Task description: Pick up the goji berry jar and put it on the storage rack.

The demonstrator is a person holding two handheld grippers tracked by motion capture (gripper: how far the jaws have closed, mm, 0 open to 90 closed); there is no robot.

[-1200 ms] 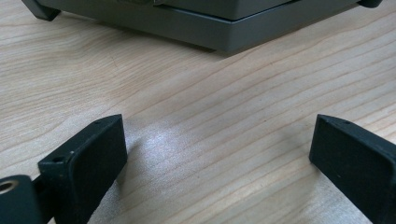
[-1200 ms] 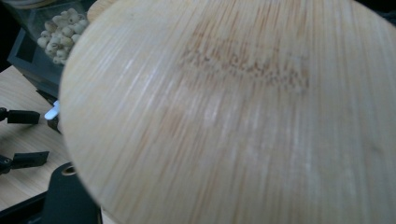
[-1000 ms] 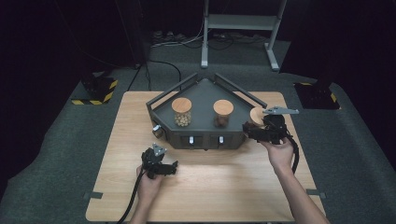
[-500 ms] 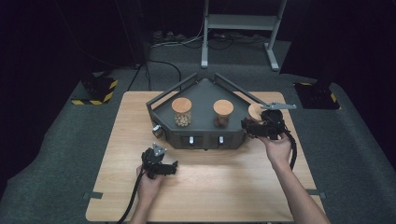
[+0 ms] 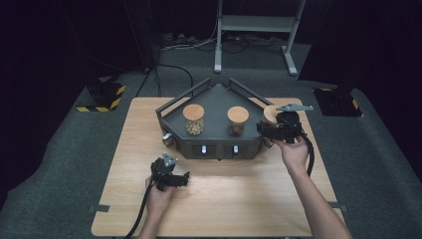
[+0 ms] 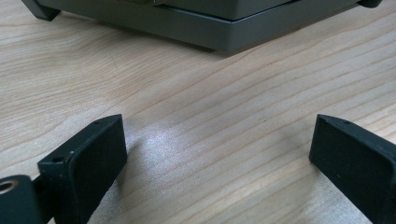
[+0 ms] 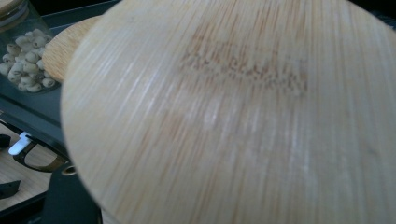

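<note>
Dark floor surrounds the wooden table [image 5: 119, 164]. On it rests the left gripper [image 5: 171, 175], jaws spread over bare wood, just before the grey tray [image 5: 214, 99]. At the tray's corner, the right gripper [image 5: 266, 130] pinches the bamboo-lidded jar [image 7: 233, 112], its lid directly ahead.

A pale wooden worktop [image 5: 224, 199] stood on grey carpet [image 5: 59, 164] in a dark room; a metal stand [image 5: 256, 30] and yellow-black striped blocks [image 5: 102, 99] lay beyond.

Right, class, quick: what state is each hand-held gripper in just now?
Left hand-held gripper: open, nothing between its jaws, over the wooden table.
Right hand-held gripper: shut on a jar with a bamboo lid.
</note>
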